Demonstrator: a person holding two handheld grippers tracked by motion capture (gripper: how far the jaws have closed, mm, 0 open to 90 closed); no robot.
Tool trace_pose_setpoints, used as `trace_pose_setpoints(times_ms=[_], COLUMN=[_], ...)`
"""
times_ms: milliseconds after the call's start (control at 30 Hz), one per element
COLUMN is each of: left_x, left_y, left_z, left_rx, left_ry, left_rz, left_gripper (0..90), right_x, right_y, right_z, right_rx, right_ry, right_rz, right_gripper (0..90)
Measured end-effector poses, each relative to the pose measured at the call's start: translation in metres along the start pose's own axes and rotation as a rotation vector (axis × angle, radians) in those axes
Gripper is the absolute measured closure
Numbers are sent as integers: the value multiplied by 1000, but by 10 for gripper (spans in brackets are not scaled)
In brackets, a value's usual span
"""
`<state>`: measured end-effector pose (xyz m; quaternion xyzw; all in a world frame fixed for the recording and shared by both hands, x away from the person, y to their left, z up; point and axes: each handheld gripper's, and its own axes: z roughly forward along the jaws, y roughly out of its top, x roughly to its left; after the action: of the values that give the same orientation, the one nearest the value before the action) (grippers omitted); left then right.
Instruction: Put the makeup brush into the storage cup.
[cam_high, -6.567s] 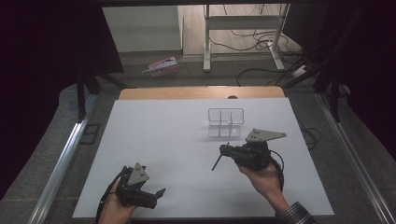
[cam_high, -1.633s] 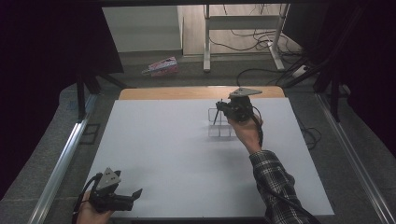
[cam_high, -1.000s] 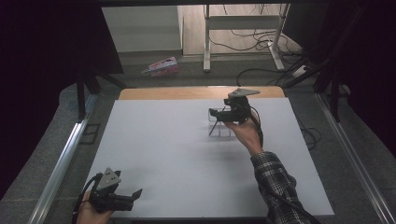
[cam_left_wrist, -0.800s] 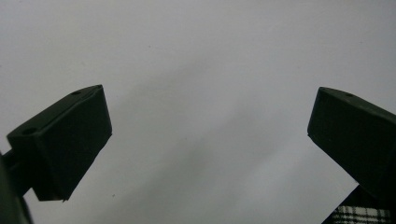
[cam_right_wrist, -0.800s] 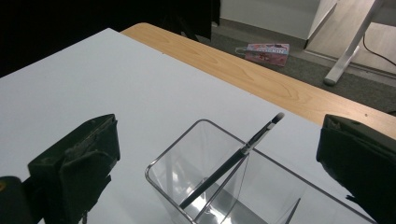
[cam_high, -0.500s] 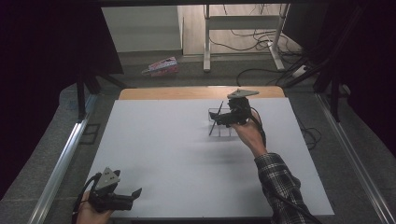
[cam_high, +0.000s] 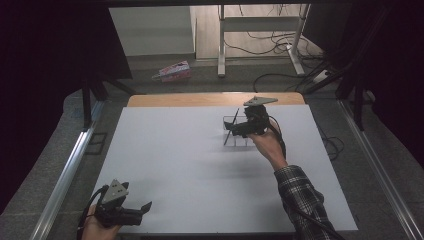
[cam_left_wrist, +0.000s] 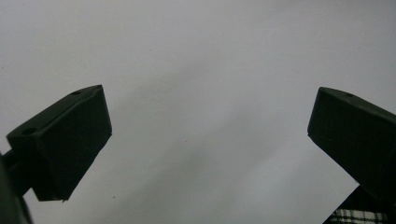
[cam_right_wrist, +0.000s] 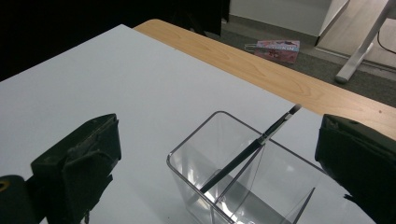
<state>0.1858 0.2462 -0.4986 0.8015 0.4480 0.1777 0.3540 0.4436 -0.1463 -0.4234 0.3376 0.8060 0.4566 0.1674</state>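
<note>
Since a moment ago, the right gripper has just been opening its jaws and has let go of the thin brush; that brush now leans inside the clear box, between the wide jaws but touching neither; the box stands on the white table, near its wooden far edge; a pink packet lies on the grey floor beyond; the left gripper rests at the near edge, wide open, holding nothing.
</note>
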Motion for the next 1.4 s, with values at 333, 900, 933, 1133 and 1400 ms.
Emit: trace_pose_setpoints(times_ms=[333,900,933,1133,1400], left_x=[1,1,1,1,1], left_y=[0,0,0,0,0], left_z=[0,-1,-1,-1,-1], left_rx=[-5,-9,-9,-10,-11], left_ry=[-1,-2,-2,-3,-3], left_rz=[-6,-10,-10,-11,-12], left_gripper=[0,0,0,0,0], right_x=[4,10,10,14,17], right_y=[-1,-5,-5,-10,-18], right_z=[-6,-16,-17,-21,-28], right_rx=[8,6,7,15,23], right_ry=[7,20,17,18,25], right_rz=[-6,-10,-14,-23,-32], right_gripper=[5,9,10,11,9])
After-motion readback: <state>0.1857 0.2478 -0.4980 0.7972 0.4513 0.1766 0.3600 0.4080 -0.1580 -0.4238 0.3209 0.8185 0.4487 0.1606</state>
